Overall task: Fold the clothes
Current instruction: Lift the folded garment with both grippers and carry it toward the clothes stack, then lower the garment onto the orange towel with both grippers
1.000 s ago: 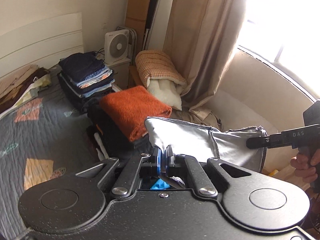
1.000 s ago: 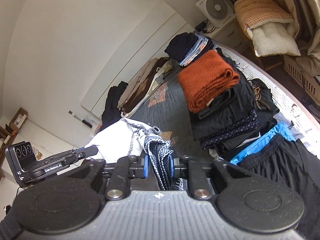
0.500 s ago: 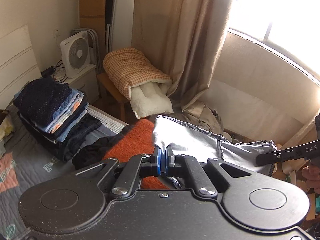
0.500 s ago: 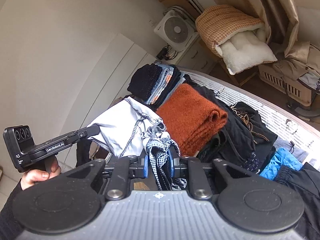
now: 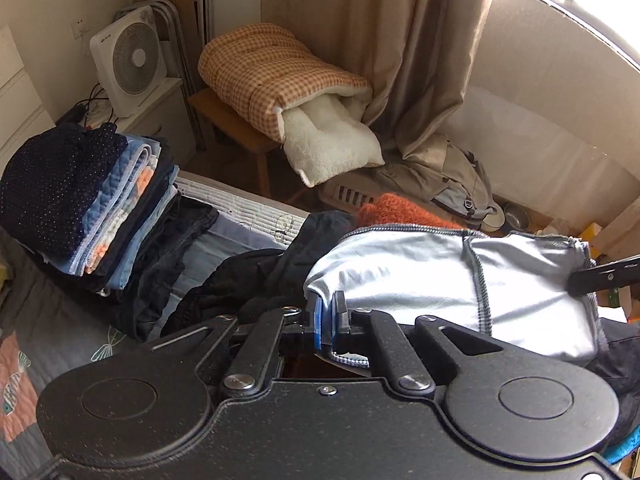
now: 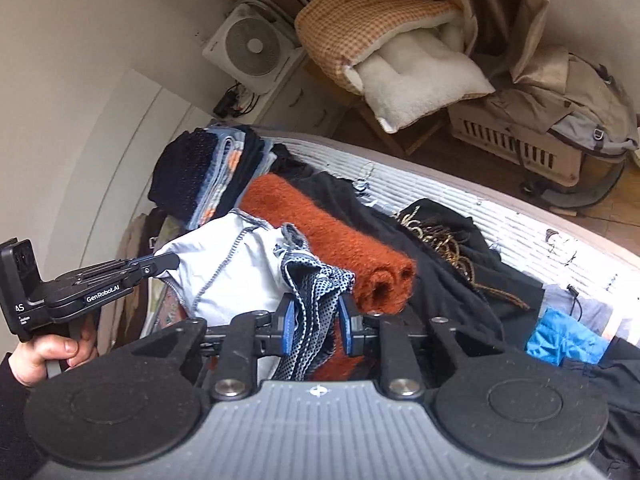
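The garment (image 5: 420, 276) is pale grey-white, smooth and slightly shiny, with dark-and-white overlock stitching along its seams and hems; where it bunches at the right gripper (image 6: 316, 316) a dotted mesh lining in black and white shows. It hangs stretched between the two grippers, above the clothes piled on the bed (image 6: 520, 236), with one seam running down its middle.

The left gripper (image 5: 326, 320) is pinched tight on one edge of the garment, its blue pads almost meeting with only thin cloth between them. In the right wrist view the same gripper appears at the left, held by a hand (image 6: 48, 354) in a dark sleeve, its tips on the cloth's corner. The right gripper's jaws have just been opening a little; the bunched mesh edge lies between the pads, which stand visibly apart around it, and I cannot tell whether they press on it.

Just under the garment lies a rolled orange towel (image 6: 332, 248) on black clothes (image 6: 448, 264). Behind is a folded stack (image 5: 80, 204) topped by a dotted navy piece. A blue item (image 6: 564, 340) lies to the right. Beyond the bed stand a fan (image 5: 128, 60), a checked cushion (image 5: 276, 76) on a stool, and a curtain (image 5: 400, 40).
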Motion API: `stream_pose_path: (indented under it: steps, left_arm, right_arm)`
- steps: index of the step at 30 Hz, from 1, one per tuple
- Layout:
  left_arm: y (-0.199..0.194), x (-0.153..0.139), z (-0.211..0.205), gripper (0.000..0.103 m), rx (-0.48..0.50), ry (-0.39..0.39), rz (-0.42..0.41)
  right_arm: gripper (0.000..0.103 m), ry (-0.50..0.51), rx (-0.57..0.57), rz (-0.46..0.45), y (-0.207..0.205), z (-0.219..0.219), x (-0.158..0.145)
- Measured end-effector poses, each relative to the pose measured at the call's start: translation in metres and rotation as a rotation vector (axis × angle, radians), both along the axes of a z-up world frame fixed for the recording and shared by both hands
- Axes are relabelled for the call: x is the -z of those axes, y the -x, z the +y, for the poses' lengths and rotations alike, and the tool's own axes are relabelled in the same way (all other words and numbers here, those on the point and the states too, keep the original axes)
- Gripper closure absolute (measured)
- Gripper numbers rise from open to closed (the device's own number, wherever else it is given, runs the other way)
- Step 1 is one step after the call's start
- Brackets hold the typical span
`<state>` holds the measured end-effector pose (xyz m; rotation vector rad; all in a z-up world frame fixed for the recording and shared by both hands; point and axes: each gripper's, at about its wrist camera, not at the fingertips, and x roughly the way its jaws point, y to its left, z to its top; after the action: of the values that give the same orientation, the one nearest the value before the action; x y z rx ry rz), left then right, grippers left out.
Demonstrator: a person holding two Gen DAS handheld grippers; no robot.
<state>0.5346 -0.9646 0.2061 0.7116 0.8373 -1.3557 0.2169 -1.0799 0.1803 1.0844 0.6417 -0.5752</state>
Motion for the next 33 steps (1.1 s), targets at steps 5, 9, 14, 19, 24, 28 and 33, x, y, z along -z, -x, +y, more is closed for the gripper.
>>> stream_pose_path:
  steps: [5, 9, 14, 19, 24, 28, 33]
  left_arm:
    - [-0.015, -0.024, 0.020, 0.050, -0.041, 0.048, -0.060]
    - [-0.015, -0.050, 0.059, 0.050, -0.128, 0.164, 0.004]
    - [0.013, -0.025, 0.092, 0.050, -0.229, 0.237, 0.224]
    - [0.004, 0.014, 0.089, 0.050, -0.405, 0.243, 0.398]
    - [-0.008, 0.026, 0.079, 0.050, -0.483, 0.289, 0.490]
    - [-0.018, 0.034, 0.071, 0.050, -0.542, 0.297, 0.523]
    - [-0.017, 0.039, 0.056, 0.093, -0.512, 0.285, 0.494]
  right_arm:
    - [0.070, 0.037, -0.001, 0.046, 0.008, 0.000, 0.002]
    - [0.069, 0.055, -0.007, 0.039, 0.018, 0.007, -0.009]
    - [0.069, 0.106, -0.005, -0.032, 0.033, 0.022, -0.035]
    - [0.068, 0.083, -0.028, -0.014, 0.031, 0.032, -0.029]
    - [0.064, 0.016, -0.032, 0.018, 0.024, 0.045, -0.006]
    - [0.057, -0.023, -0.020, 0.034, 0.016, 0.050, 0.010]
    - [0.062, -0.102, 0.052, 0.015, 0.012, 0.048, 0.027]
